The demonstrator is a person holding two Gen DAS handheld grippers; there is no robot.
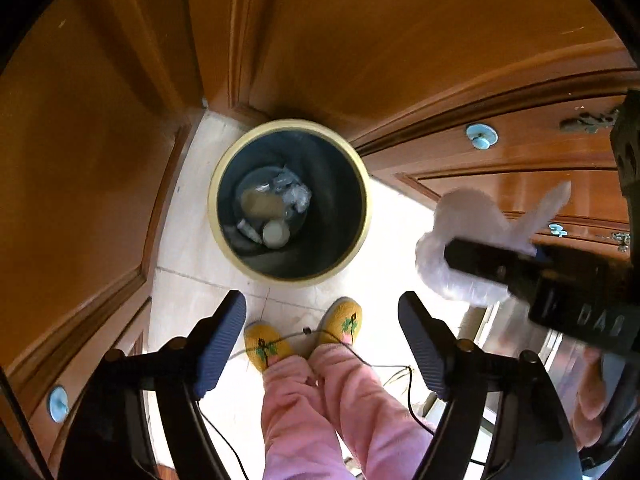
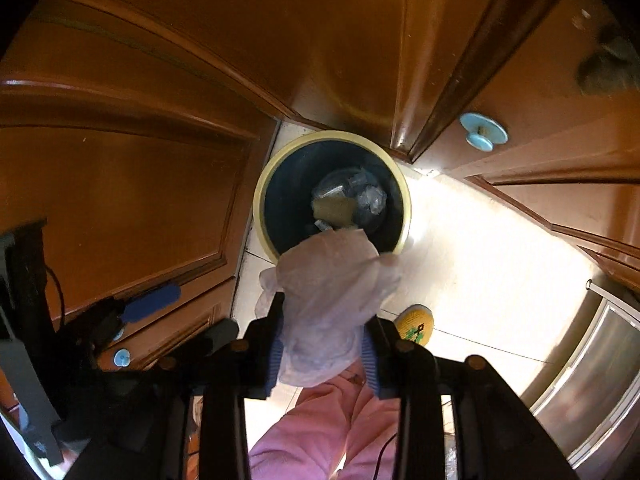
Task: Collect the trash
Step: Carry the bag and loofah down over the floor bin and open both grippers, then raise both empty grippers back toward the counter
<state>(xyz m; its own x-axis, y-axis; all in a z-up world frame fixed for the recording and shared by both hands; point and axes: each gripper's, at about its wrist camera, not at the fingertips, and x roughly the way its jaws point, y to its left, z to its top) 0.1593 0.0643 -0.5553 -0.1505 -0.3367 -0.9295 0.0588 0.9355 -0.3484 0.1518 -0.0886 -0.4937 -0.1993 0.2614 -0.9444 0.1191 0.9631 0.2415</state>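
The trash bin (image 1: pixel 287 200), a round container with a pale yellow rim and a dark liner, stood on the light tiled floor (image 1: pixel 188 248) in the corner formed by the wooden cabinet doors (image 1: pixel 100 128). This position kept it clear of the walkway while leaving its open mouth reachable from above. Several discarded items already lay at its bottom, including a brownish piece, crumpled clear plastic and a small white round object.

The right hand-held gripper (image 2: pixel 322 344) was clamped on a crumpled white plastic bag (image 2: pixel 328 292). Its ribbed blue pads pressed the lower part of the bag from both sides, and the loose upper part bulged beyond the fingertips. The gripper pointed steeply downward, which judged from the task served to bring the bag over the bin for release. In the right wrist view the free end of the bag overlapped the near rim of the bin, so the bag hung above and just short of the opening, not yet inside it.

The left hand-held gripper (image 1: pixel 322 344) stood with its jaws well apart and nothing between them. It was also aimed downward, with the bin just ahead of its fingertips and the person's yellow slippers (image 1: pixel 304 332) and pink trousers (image 1: pixel 320 408) directly below. In its view the held bag appeared off to the right of the bin, beside the cabinet.

The remaining step was judged to be centring the bag over the opening before release.
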